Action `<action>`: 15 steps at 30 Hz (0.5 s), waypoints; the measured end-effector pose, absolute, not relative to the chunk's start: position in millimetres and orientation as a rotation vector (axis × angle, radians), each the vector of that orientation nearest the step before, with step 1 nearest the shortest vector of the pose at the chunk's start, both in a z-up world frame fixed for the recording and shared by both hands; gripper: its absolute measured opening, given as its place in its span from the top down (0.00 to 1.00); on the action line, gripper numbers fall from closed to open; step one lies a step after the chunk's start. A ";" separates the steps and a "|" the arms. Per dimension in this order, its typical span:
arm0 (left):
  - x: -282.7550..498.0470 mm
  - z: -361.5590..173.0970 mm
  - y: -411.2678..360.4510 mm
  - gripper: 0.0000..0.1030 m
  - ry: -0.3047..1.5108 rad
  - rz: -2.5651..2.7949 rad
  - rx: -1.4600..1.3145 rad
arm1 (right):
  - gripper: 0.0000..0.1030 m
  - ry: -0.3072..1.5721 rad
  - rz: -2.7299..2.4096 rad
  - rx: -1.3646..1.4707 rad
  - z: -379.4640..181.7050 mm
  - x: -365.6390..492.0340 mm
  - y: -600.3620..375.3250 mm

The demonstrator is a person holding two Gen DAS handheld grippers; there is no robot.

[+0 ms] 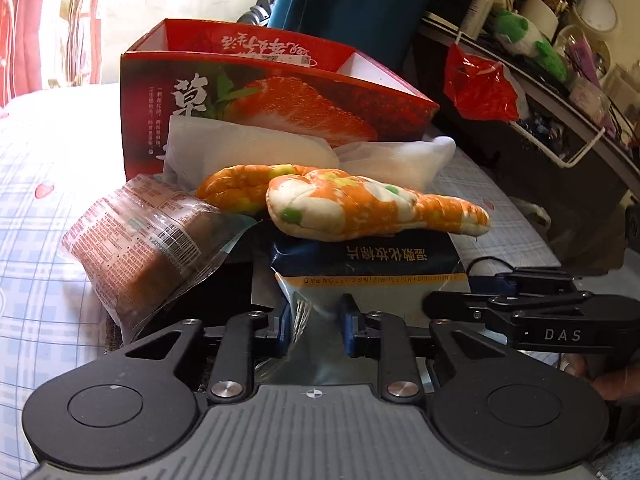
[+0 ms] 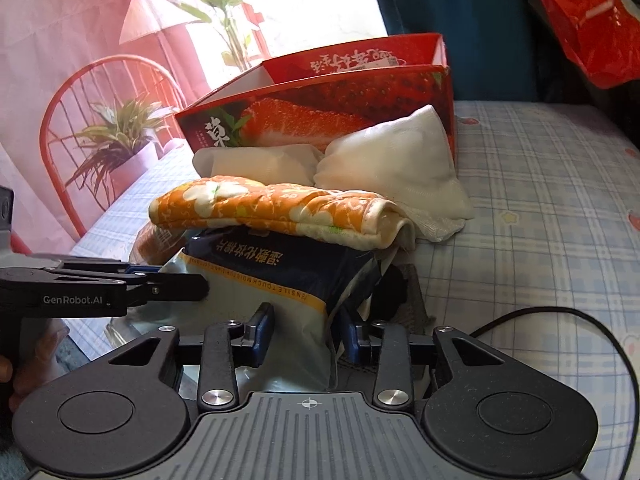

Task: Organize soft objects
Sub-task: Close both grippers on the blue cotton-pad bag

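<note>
Left fingers: the blue pads are closed on the near edge of the pad bag, with the clear plastic pinched between them.
Right fingers: these are closed on the same bag's near corner (the plastic is bunched between the pads).
Bag: it lies on the bed, in front of the red box, with the orange mitt resting on top.
Other soft things: a white cloth is leaned against the box, and a wrapped snack is beside the bag.
Doing it well: the bag should be lifted slowly and kept flat by both grippers together, so the mitt is not tipped off. The plastic is thin and slippery, so a firm pinch is likely needed.
Hard to see: the inside of the box is hidden, so its free room cannot be told.
Under the bag: something dark is there, but it cannot be made out.
</note>
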State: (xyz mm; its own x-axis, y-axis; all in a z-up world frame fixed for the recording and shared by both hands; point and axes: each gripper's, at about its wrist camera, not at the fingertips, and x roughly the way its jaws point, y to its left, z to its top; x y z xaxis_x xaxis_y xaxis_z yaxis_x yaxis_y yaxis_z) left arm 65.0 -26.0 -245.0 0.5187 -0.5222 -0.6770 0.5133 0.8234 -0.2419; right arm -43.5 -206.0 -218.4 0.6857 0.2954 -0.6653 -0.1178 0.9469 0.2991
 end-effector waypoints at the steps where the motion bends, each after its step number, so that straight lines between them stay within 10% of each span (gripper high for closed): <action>1: 64.8 -245.7 -24.9 0.75 0.817 -0.621 -0.018 | 0.70 0.782 0.236 0.228 -217.9 -43.9 -204.6; 15: 70.8 -257.1 -19.0 0.74 0.853 -0.633 -0.063 | 0.71 0.799 0.246 0.241 -223.5 -42.4 -205.9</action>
